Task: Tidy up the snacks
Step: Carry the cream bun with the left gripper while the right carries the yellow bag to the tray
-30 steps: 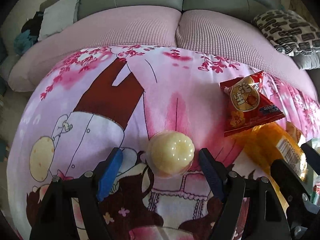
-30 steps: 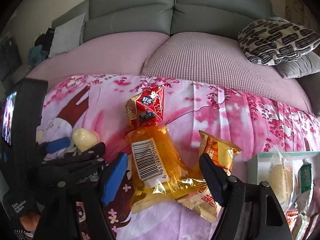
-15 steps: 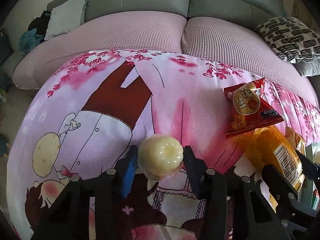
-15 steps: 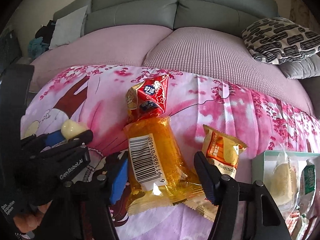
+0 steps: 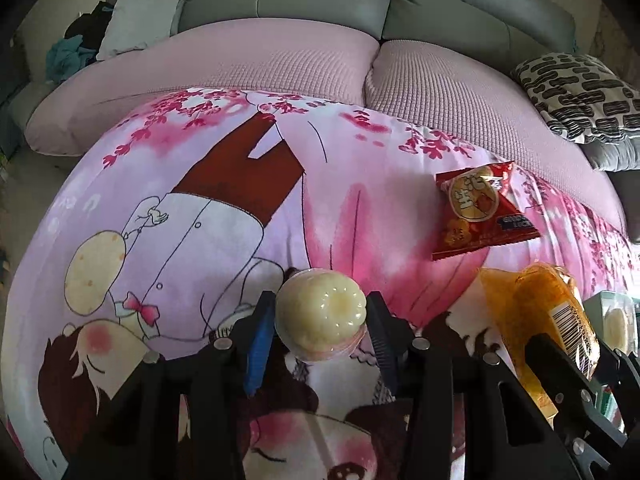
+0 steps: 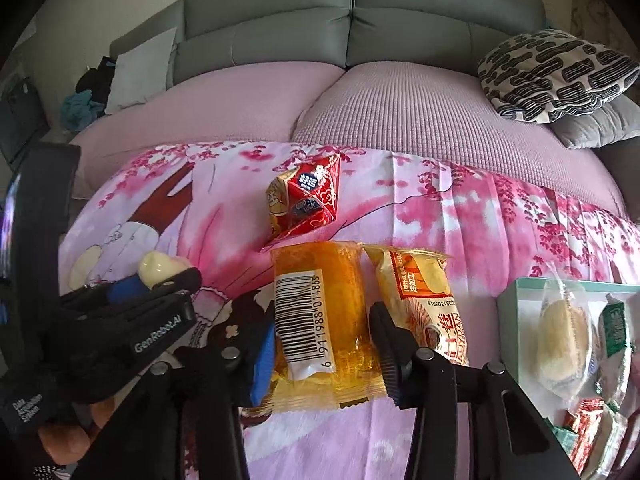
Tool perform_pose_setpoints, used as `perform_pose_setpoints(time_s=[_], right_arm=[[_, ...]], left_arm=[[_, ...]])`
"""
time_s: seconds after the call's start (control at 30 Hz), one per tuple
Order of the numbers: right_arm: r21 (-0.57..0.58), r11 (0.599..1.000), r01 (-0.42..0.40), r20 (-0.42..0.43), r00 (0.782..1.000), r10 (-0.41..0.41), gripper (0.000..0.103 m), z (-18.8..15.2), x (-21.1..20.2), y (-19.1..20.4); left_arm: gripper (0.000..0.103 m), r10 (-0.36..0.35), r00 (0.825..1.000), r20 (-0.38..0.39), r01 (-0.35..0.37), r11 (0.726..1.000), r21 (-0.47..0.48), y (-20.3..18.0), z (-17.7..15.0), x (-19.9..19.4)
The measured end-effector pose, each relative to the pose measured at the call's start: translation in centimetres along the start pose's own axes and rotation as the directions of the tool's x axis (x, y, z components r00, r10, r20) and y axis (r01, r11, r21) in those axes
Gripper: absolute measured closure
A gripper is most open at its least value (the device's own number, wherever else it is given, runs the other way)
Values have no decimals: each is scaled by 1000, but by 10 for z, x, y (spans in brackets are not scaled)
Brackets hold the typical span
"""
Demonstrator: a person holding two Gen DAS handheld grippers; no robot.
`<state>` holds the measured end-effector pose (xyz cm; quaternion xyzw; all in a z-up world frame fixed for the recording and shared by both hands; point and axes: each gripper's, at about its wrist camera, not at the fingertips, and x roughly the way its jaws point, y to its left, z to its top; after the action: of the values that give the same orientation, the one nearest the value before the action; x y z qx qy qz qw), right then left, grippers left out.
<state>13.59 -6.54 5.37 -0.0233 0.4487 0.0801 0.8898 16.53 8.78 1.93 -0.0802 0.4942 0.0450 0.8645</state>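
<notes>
Left gripper (image 5: pixel 320 316) is clamping the pale jelly cup (image 5: pixel 321 314) above the printed pink cloth (image 5: pixel 200 200). Right gripper (image 6: pixel 322 338) jaws, having just been closing, are pressing the orange barcode packet (image 6: pixel 320 312), lying between the red packet (image 6: pixel 306 200) and yellow packet (image 6: pixel 424 296).

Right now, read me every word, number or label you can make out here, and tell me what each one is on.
"GenRobot.AI": side of the left gripper.
"Data Acquisition System": the same gripper's body, lower left.
"6 911988 014863": barcode label on the orange packet.
"GOOD LUCK": red packet; its Chinese characters are unreadable.
Yellow packet: print too blurred to read.
</notes>
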Motion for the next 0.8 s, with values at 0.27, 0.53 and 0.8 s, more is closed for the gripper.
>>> perform_pose_setpoints(time_s=[0.27,0.53,0.8], right_arm=[[44,999,-2,36,999,1,57,-9,-31,-5],[128,992,12,50,999,-18,57,-24,-53,-30],[231,973,29,131,990,-61,57,-37,-96,-76]], left_arm=[[56,-16,999,41,15,1000,2,-6,-5,-31],[56,-48,996,80,47,999,12,-24,-12,-64],[56,-87,986,140,76,994,81,-62,-26,-99]])
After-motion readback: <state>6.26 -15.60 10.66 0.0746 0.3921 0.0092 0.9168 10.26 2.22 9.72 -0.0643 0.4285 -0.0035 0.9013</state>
